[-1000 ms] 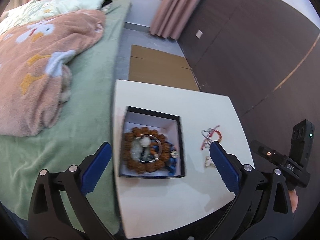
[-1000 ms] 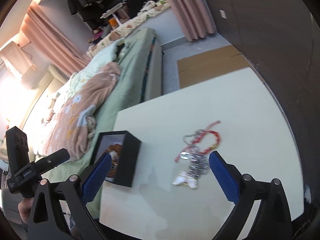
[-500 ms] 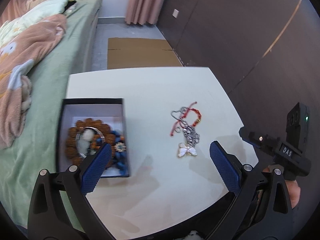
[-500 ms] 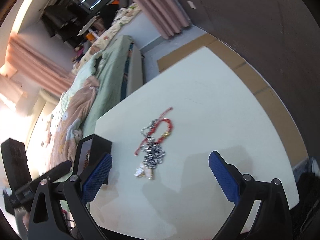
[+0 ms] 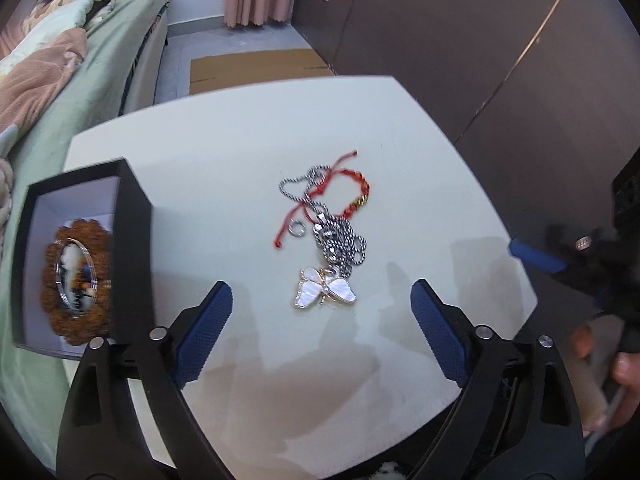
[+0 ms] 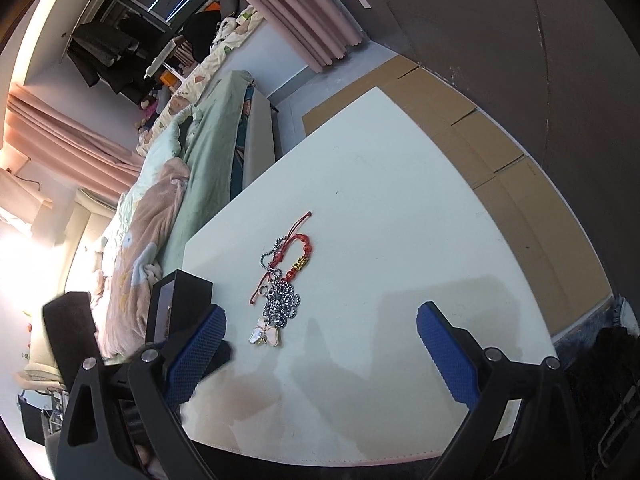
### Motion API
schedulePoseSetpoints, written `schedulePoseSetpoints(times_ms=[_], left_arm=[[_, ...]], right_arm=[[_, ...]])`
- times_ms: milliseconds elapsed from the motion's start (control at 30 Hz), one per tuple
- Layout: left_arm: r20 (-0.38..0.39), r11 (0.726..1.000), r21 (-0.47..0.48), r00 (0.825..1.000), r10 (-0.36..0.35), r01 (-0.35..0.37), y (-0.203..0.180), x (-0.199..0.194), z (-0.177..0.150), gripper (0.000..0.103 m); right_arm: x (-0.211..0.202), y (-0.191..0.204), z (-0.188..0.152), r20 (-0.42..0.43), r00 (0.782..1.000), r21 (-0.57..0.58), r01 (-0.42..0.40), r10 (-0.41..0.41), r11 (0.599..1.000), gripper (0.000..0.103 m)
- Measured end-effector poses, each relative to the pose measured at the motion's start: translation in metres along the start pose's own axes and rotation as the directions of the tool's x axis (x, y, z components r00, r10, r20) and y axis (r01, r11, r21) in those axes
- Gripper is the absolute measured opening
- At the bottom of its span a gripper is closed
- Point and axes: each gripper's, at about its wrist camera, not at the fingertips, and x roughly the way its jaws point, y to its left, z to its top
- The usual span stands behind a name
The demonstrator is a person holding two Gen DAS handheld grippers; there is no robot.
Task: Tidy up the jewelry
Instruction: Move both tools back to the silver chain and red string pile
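Note:
A heap of jewelry lies mid-table: a silver chain [image 5: 340,236] with a white butterfly pendant [image 5: 325,289], a red cord bracelet [image 5: 352,188] and a small ring [image 5: 297,228]. It also shows in the right wrist view [image 6: 280,300]. A black box [image 5: 132,240] at the table's left holds a brown bead bracelet [image 5: 76,280]. My left gripper [image 5: 322,336] is open and empty, just short of the pendant. My right gripper [image 6: 320,356] is open and empty, right of the heap.
The white table [image 5: 240,140] stands beside a bed with green sheet [image 5: 80,92] on the left. A dark wall [image 5: 480,40] is at the right. Flat cardboard [image 5: 256,68] lies on the floor beyond the table.
My left gripper has swung right from over the box and closed in on the jewelry heap. My right gripper has shifted right and tilted, so the heap now sits left of its centre.

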Motion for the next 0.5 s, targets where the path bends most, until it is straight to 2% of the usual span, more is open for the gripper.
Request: schedulePoseSetpoints(times_ms=[100, 233, 367, 433, 500], left_arm=[[-0.02, 1.0, 0.005, 1.0, 0.018, -0.018, -0.003, 0.014, -0.002, 0.08], [-0.027, 0.999, 0.032, 0.999, 0.038, -0.037, -0.011, 0.025, -0.004, 0.079], [-0.028, 0.997, 0.047, 0.998, 0.059, -0.058, -0.015, 0.032, -0.006, 0.065], [-0.013, 0.994, 0.066, 0.996, 0.091, -0.09, -0.019, 0.033, -0.007, 0.058], [-0.009, 0.99, 0.074, 0.992, 0.123, -0.122, -0.018, 0.033, -0.007, 0.041]], right_arm=[[-0.003, -0.003, 0.0, 0.004, 1.0, 0.006, -0.003, 0.003, 1.0, 0.094], [-0.004, -0.005, 0.0, 0.006, 1.0, 0.009, -0.004, 0.004, 1.0, 0.094], [-0.003, -0.006, 0.0, 0.003, 1.0, 0.009, 0.0, 0.0, 1.0, 0.094], [-0.001, -0.007, 0.001, -0.001, 1.0, 0.008, 0.004, -0.004, 1.0, 0.094], [0.002, -0.006, 0.001, -0.008, 1.0, 0.006, 0.011, -0.011, 1.0, 0.093]])
